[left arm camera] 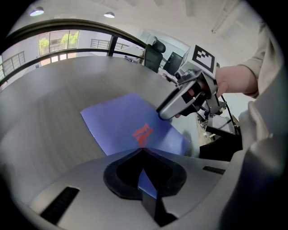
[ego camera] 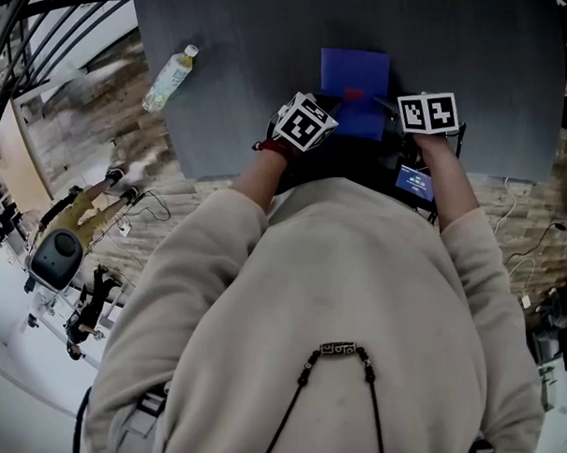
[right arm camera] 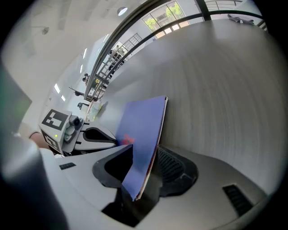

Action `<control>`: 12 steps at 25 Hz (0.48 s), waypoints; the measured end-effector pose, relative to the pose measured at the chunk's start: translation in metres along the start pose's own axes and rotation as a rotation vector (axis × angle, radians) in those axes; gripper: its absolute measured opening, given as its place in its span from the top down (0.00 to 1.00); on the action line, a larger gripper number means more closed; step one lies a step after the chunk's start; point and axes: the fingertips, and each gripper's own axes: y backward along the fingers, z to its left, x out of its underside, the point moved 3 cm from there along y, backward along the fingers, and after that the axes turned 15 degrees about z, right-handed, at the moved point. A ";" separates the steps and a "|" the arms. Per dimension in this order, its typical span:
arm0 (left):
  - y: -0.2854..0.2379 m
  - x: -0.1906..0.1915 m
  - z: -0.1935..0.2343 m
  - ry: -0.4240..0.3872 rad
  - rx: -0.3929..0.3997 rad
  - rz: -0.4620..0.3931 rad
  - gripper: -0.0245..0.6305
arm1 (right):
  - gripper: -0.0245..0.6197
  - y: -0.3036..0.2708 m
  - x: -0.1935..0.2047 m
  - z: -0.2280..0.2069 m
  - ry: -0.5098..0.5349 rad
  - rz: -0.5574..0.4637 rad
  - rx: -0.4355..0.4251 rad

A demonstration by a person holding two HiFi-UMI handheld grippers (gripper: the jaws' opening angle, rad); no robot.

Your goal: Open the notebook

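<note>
On the dark grey tabletop (ego camera: 235,40), near its front edge, the thin blue rectangular notebook (ego camera: 354,78), marked with a small red print (left arm camera: 142,134) on its cover, was seen closed. Its long axis ran away from the person. Both hand-held tools were positioned at its near short edge.

The right gripper (right arm camera: 145,155) was held rolled onto its side with its 2 jaws wide apart. The near right corner of the notebook stood between them. A gap was visible between the notebook and the ribbed pad, so nothing was clamped. Whether the whole block or only the cover sat in that opening could not be made out.

The left gripper (left arm camera: 143,152) was set over the near left part of the cover. Its jaws were drawn together at the tips, and only a sliver of blue was visible in the slit behind them.

Pale page edges were shown along the right long side, so the spine was judged to lie on the left. The right gripper was therefore the nearer to the free edge. The coming move was judged to call for its jaws to be closed on the cover alone, and for the cover then to be swung leftward about the long axis. A pale plastic bottle (ego camera: 170,78) was seen well apart at the far left.
</note>
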 end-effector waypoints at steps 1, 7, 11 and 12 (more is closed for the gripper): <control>-0.001 0.000 -0.001 -0.002 -0.003 0.001 0.95 | 0.71 0.000 0.000 0.000 -0.001 0.000 -0.002; -0.002 -0.001 -0.002 0.042 0.042 -0.039 0.95 | 0.71 0.001 0.001 0.000 0.010 0.002 -0.007; -0.001 -0.001 0.000 0.047 0.043 -0.045 0.95 | 0.71 0.000 0.000 0.000 0.022 0.001 -0.016; -0.001 0.000 -0.001 0.050 0.046 -0.046 0.95 | 0.71 0.000 0.001 0.001 0.022 0.002 -0.021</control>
